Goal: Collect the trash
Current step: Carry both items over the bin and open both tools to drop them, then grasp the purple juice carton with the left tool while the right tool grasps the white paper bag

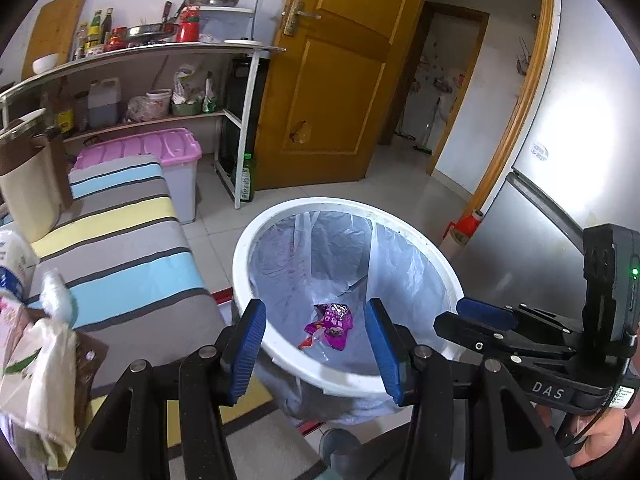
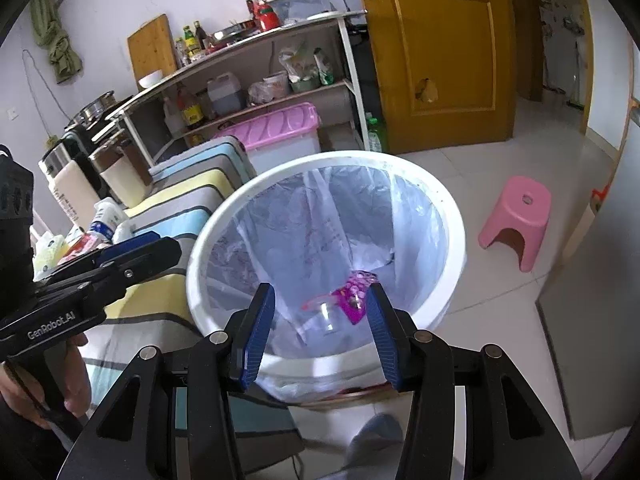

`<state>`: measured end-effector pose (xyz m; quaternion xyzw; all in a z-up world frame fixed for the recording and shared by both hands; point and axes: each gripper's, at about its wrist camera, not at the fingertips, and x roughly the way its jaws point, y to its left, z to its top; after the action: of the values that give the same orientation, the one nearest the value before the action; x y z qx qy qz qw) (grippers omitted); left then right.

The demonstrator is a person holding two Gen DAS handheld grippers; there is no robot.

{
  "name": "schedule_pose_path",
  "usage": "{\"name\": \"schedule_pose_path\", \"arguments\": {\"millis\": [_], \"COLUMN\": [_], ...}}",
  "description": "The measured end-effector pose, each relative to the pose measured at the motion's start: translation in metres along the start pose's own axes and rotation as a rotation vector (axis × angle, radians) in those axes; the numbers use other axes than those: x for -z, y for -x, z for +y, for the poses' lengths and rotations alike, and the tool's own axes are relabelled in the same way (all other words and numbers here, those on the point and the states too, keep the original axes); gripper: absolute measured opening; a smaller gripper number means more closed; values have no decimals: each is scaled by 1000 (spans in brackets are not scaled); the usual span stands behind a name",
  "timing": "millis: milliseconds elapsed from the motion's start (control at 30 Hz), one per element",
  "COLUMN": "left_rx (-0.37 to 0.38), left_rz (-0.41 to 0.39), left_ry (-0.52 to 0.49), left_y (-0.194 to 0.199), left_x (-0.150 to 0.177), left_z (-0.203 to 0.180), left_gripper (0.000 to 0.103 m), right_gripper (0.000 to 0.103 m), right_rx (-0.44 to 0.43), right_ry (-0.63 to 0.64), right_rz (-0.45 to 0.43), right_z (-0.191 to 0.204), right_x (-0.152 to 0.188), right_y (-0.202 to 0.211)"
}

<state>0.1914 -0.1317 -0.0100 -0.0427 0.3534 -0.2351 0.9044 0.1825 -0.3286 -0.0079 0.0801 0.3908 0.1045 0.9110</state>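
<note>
A white trash bin (image 1: pixel 240 264) lined with a clear plastic bag stands on the tiled floor beside a striped bench. A purple snack wrapper (image 1: pixel 330 326) lies low inside the liner, free of both grippers; the right wrist view shows this wrapper (image 2: pixel 354 300) too. My left gripper (image 1: pixel 315 312) hovers over the bin's near rim, open, nothing between its blue pads. My right gripper (image 2: pixel 319 294) hangs over the same bin (image 2: pixel 192 264), jaws wide and empty. Each gripper shows side-on in the other's view: the right gripper (image 1: pixel 480 314), the left gripper (image 2: pixel 148 240).
The striped bench (image 1: pixel 120 240) on the left carries paper bags, a bottle and cups. Behind it are a pink-lidded storage box (image 1: pixel 160 148) and a loaded shelf rack. A wooden door (image 1: pixel 332 80) stands open, a fridge (image 1: pixel 560 160) is at right, and a pink stool (image 2: pixel 516 216) sits on the floor.
</note>
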Motion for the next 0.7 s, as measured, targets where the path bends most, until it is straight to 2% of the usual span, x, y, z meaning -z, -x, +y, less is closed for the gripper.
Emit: {"name": "schedule_pose_path", "arguments": {"millis": [167,700], "left_rx": [-22,-164], "left_rz": [-32,-92], "left_ry": [7,70], "left_y": [23,97], "left_x": [10,47], "left_z": [3,41], "left_gripper": [51,51], "right_gripper": [48,48], "right_rx": [-33,-139], "right_ry": [32,133], "right_rz": [-17,-7], "right_z": [19,83], "right_x": [7,21], "right_y": [9,18]}}
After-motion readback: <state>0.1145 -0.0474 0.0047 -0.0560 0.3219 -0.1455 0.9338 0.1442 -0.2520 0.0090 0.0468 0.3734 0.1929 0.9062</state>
